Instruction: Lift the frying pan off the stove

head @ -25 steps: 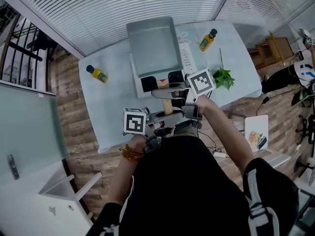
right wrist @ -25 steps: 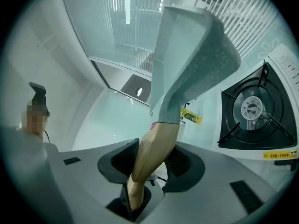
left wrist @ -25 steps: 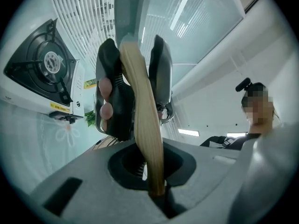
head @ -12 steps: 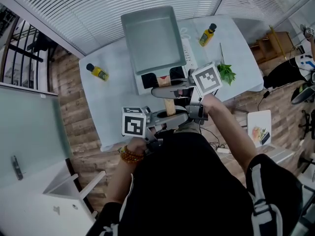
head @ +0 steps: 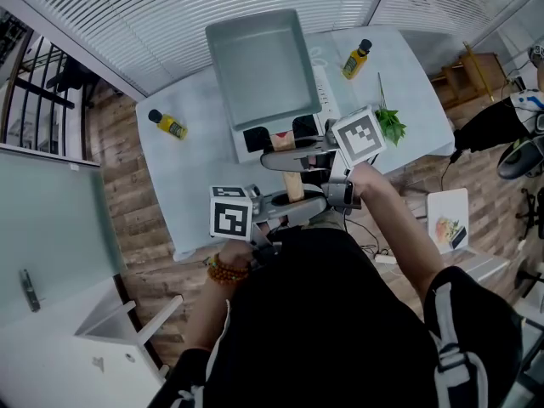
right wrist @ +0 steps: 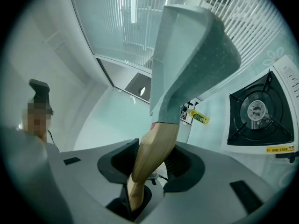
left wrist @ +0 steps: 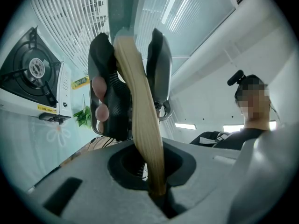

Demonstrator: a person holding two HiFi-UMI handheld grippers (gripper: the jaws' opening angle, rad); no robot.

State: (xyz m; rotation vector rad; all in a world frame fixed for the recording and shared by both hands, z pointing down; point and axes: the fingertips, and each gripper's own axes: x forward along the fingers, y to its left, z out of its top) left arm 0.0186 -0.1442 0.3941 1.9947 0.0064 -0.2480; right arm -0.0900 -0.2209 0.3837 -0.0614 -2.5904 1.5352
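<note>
The grey square frying pan (head: 255, 66) hangs in the air over the white gas stove (head: 245, 147). Its wooden handle (head: 291, 181) points toward me. My left gripper (head: 293, 201) is shut on the handle's near end. My right gripper (head: 293, 155) is shut on the handle further up, closer to the pan. In the left gripper view the handle (left wrist: 140, 120) rises out of the left gripper (left wrist: 156, 190) to the pan (left wrist: 122, 6), with the stove (left wrist: 32, 73) at the left. In the right gripper view the handle (right wrist: 154, 155) leaves the right gripper (right wrist: 133, 195) toward the pan (right wrist: 191, 55); the burner (right wrist: 257, 108) lies bare at the right.
The stove stands on a pale blue table (head: 195, 185). One yellow bottle (head: 170, 127) is at the table's left, another (head: 358, 60) at the far right. A green herb sprig (head: 389, 129) lies right of the stove. Wooden floor surrounds the table.
The pan has come up off the stove with both grippers still on its handle; it looks larger and higher in the head view than a second ago.
</note>
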